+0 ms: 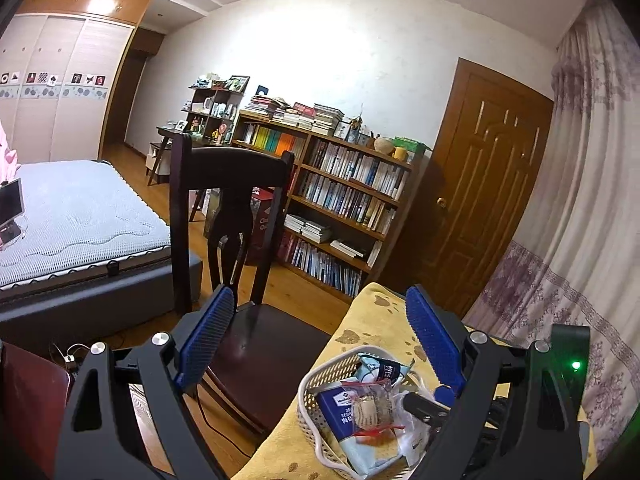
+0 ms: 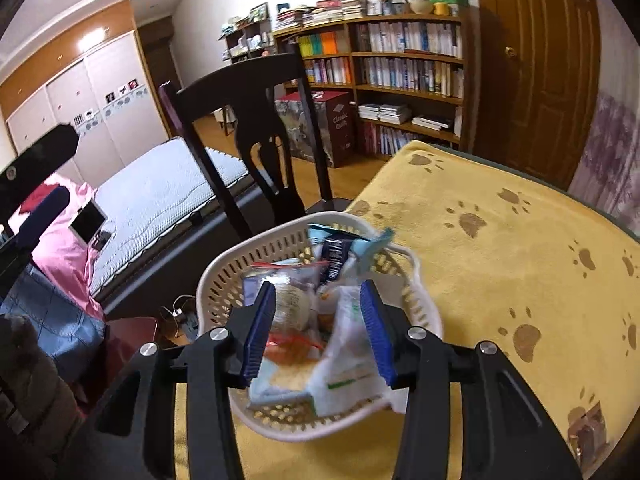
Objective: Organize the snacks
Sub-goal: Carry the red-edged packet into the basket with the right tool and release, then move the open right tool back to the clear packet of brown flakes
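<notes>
A white perforated basket (image 2: 224,272) stands on the yellow paw-print tablecloth (image 2: 500,260). In it lie several snacks: a blue and white packet (image 2: 340,248), a clear bag with a round cake (image 2: 292,304) and a white packet with green print (image 2: 348,344). My right gripper (image 2: 318,288) hovers open just over the basket, its blue pads either side of the snacks and gripping none. My left gripper (image 1: 320,294) is open and empty, raised to the left of the basket (image 1: 312,392) and pointing over the chair.
A dark wooden chair (image 1: 240,208) stands against the table's left edge. Beyond it are a bed (image 1: 80,220), a full bookshelf (image 1: 340,192) and a brown door (image 1: 488,184). A curtain (image 1: 580,240) hangs to the right of the table.
</notes>
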The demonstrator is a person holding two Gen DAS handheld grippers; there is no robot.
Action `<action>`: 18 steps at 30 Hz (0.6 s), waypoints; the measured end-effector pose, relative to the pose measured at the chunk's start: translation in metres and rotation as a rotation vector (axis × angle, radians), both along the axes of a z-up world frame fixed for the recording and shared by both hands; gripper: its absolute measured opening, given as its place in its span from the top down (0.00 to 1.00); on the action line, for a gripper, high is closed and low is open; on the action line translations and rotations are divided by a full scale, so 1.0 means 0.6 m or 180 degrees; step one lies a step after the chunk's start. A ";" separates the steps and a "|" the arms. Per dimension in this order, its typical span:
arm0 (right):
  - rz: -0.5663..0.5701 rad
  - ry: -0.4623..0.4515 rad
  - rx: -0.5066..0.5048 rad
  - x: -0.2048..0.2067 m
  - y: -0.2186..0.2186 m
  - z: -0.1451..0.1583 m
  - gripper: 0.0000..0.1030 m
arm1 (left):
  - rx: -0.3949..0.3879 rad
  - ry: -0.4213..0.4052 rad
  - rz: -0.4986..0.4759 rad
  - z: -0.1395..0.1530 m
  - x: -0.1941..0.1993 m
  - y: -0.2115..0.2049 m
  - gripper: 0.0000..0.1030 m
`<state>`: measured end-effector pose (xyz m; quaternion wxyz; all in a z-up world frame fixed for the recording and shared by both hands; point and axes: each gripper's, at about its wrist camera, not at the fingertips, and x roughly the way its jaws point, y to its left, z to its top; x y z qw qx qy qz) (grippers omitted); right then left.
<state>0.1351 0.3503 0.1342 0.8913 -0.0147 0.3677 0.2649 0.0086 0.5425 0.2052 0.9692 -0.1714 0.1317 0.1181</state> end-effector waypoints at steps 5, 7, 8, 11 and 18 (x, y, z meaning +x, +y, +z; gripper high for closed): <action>-0.0174 0.0039 0.0070 -0.001 -0.044 -0.008 0.56 | 0.0063 0.0011 -0.0066 0.001 0.005 -0.022 0.12; -0.0244 0.0055 0.0101 -0.002 -0.059 -0.014 0.56 | 0.0095 0.0005 -0.0108 0.003 0.007 -0.033 0.09; -0.0288 0.0077 0.0132 -0.004 -0.069 -0.018 0.56 | 0.0114 0.0005 -0.0126 0.003 0.008 -0.039 0.08; -0.0389 0.0117 0.0193 -0.010 -0.090 -0.027 0.54 | 0.0168 0.0013 -0.0203 0.005 0.011 -0.059 0.06; -0.0588 0.0045 0.0129 -0.028 -0.133 -0.041 0.50 | 0.0342 0.0043 -0.0384 0.007 0.017 -0.108 0.03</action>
